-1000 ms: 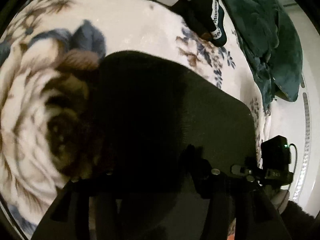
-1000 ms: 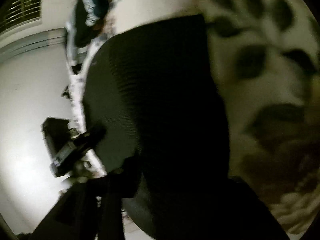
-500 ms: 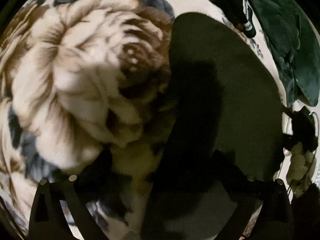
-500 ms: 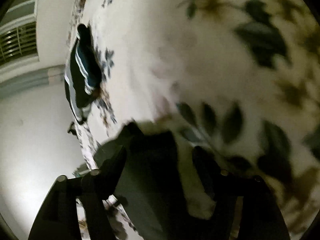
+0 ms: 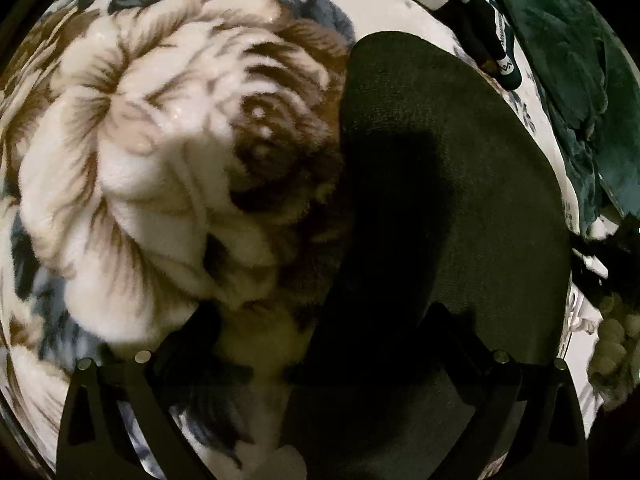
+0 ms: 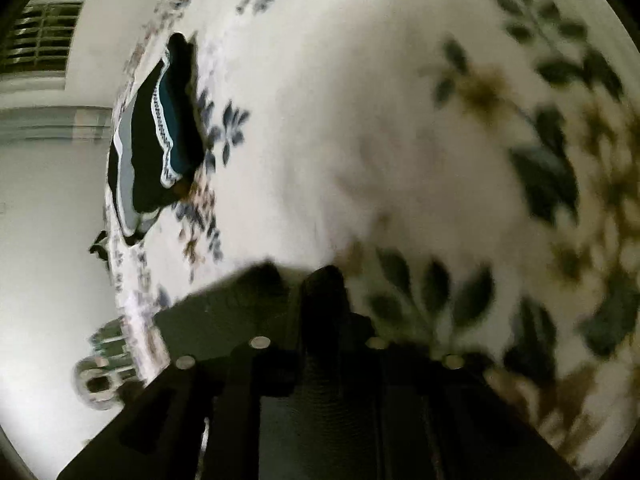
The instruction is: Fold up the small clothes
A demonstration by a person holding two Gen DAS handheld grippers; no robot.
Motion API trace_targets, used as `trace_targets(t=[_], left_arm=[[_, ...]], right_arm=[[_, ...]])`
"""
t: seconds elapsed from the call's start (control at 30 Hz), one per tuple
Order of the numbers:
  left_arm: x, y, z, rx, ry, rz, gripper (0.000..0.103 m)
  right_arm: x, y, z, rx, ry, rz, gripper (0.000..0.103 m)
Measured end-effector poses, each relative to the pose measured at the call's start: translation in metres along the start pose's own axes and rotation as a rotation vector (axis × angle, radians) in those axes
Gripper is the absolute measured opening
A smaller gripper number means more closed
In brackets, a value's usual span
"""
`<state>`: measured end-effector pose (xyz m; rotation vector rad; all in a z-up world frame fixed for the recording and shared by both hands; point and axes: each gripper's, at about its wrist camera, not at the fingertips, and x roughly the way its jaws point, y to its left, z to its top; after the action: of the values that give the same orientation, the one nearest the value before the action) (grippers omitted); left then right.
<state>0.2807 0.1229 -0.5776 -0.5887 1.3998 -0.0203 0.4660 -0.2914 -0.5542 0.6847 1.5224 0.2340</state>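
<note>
A small dark garment (image 5: pixel 448 184) lies flat on a floral fleece blanket (image 5: pixel 152 152) at the right of the left wrist view. My left gripper (image 5: pixel 320 332) is open just above the garment's near left edge, its fingers (image 5: pixel 200 336) wide apart and holding nothing. In the right wrist view the same dark garment (image 6: pixel 224 312) shows at the bottom, by the blanket's edge. My right gripper (image 6: pixel 320 284) has its fingers together and seems shut on the garment's edge; the dim light makes the hold hard to see.
A stack of folded clothes (image 6: pixel 160 140) with a white-trimmed dark piece sits near the blanket's far edge, also in the left wrist view (image 5: pixel 492 32). A teal blanket (image 5: pixel 576 80) lies bunched at the far right. A white wall and a louvred window (image 6: pixel 40 44) lie beyond the blanket (image 6: pixel 360 120).
Both grippers held the garment up a second ago. It now lies flat on the blanket. The left gripper opened and let go. The right gripper opened half a second ago and has closed again.
</note>
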Motion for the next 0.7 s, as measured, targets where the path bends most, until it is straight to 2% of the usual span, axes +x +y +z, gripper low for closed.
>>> trace_targets(t=[0.03, 0.07, 0.17, 0.3, 0.33, 0.47, 0.5, 0.53, 0.57, 0.7], left_arm=[[-0.001, 0.002, -0.002, 0.0, -0.006, 0.001, 0.103], [-0.002, 0.003, -0.003, -0.001, -0.012, 0.003, 0.103], [-0.002, 0.002, -0.005, -0.004, -0.024, 0.007, 0.103], [0.0, -0.001, -0.008, -0.006, -0.029, 0.018, 0.103], [0.0, -0.002, -0.008, -0.005, -0.028, 0.02, 0.103], [0.0, -0.003, -0.007, -0.004, -0.025, 0.024, 0.103], [0.0, -0.003, -0.006, -0.004, -0.025, 0.025, 0.103], [0.0, -0.003, -0.007, -0.004, -0.026, 0.026, 0.103], [0.0, -0.003, -0.006, -0.005, -0.027, 0.025, 0.103], [0.0, -0.004, -0.008, 0.0, -0.031, 0.029, 0.103]], right_arm=[[-0.007, -0.008, -0.006, 0.04, 0.044, 0.008, 0.05], [-0.016, -0.015, -0.016, 0.065, 0.054, 0.021, 0.053], [-0.038, -0.037, -0.053, 0.115, 0.095, 0.009, 0.053], [-0.046, -0.072, -0.116, 0.263, 0.139, 0.006, 0.053], [-0.044, -0.081, -0.133, 0.321, 0.148, 0.033, 0.053], [-0.022, -0.091, -0.155, 0.426, 0.138, 0.15, 0.053], [-0.019, -0.092, -0.157, 0.446, 0.11, 0.174, 0.05], [-0.018, -0.09, -0.157, 0.453, 0.062, 0.188, 0.028], [-0.02, -0.087, -0.157, 0.443, 0.029, 0.169, 0.015], [-0.043, -0.066, -0.172, 0.367, -0.073, 0.092, 0.011]])
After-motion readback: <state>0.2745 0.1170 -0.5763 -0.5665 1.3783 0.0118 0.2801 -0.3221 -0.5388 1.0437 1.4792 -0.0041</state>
